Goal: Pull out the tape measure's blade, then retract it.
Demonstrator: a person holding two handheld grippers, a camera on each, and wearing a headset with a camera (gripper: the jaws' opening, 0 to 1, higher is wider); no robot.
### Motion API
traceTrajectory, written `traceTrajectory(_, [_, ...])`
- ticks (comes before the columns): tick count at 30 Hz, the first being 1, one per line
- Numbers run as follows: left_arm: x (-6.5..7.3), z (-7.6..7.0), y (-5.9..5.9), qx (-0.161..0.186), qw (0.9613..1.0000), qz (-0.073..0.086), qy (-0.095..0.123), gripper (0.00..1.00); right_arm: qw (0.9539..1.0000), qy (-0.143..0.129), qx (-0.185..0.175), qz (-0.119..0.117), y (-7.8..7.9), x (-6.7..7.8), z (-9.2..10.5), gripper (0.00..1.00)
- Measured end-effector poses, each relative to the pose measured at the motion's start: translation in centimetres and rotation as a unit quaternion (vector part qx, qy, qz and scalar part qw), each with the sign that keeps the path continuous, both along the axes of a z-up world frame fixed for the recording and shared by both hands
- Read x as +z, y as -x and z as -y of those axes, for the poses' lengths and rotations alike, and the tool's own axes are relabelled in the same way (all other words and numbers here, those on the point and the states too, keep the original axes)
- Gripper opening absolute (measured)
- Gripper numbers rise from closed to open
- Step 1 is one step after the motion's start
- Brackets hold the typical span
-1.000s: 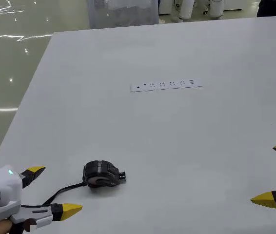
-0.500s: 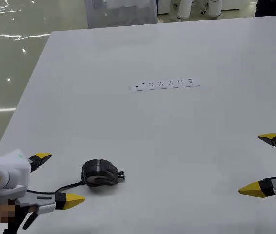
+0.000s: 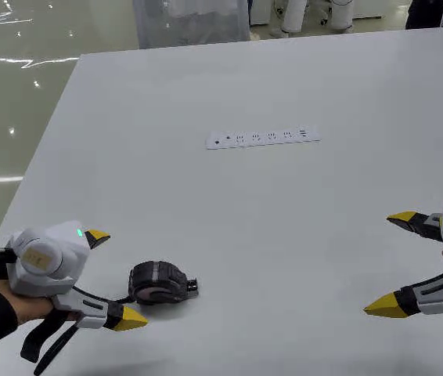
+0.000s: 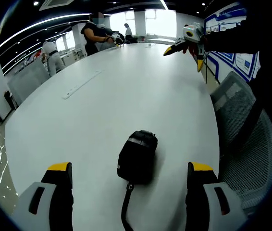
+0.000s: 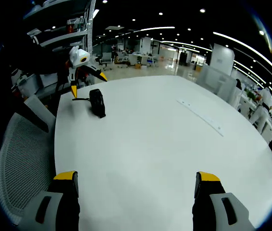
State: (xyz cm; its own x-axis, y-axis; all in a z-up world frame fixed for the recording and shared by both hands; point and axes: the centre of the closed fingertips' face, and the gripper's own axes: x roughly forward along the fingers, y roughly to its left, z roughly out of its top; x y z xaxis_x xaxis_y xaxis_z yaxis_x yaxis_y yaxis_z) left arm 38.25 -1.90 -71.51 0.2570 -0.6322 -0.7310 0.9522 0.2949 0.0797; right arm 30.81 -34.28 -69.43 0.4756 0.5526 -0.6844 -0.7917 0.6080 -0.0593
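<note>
White table (image 3: 284, 235) beside a glossy floor (image 3: 10, 94). The left gripper (image 3: 117, 277), jaws spread wide, sits near the table's front left corner. The right gripper (image 3: 389, 262), jaws also spread, is well apart at the right. A white power strip (image 3: 262, 138) lies mid-table. The black tape measure (image 3: 159, 283) rests on the table just ahead of the left jaws' gap, touching neither, and its strap (image 4: 125, 207) trails back between them.

white workbench (image 3: 284, 211), glossy pale floor (image 3: 10, 102), grey mesh chair (image 4: 251, 159), ceiling strip lights (image 5: 162, 28)

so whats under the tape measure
The tape measure sits straight on the bare white table. Its underside is hidden, and its black strap trails toward the left gripper.
</note>
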Motion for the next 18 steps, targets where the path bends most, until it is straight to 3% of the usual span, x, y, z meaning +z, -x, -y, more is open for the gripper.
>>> traceTrajectory(9, [-1.9, 2.2, -0.2, -0.05, 0.9982, -0.016, -0.028, 0.88, 0.9997, 0.003, 0.023, -0.002, -0.8, -0.2, -1.8, 0.99])
traceTrajectory(16, [-2.6, 2.9, -0.5, -0.084, 0.995, -0.016, -0.051, 0.81, 0.9994, -0.002, 0.035, -0.002, -1.6, 0.0, -3.5, 0.99])
traceTrajectory(18, [-3.0, 2.7, -0.7, -0.097, 0.9928, -0.008, -0.07, 0.79, 0.9993, -0.009, 0.038, -0.002, -1.9, 0.2, -4.2, 0.99])
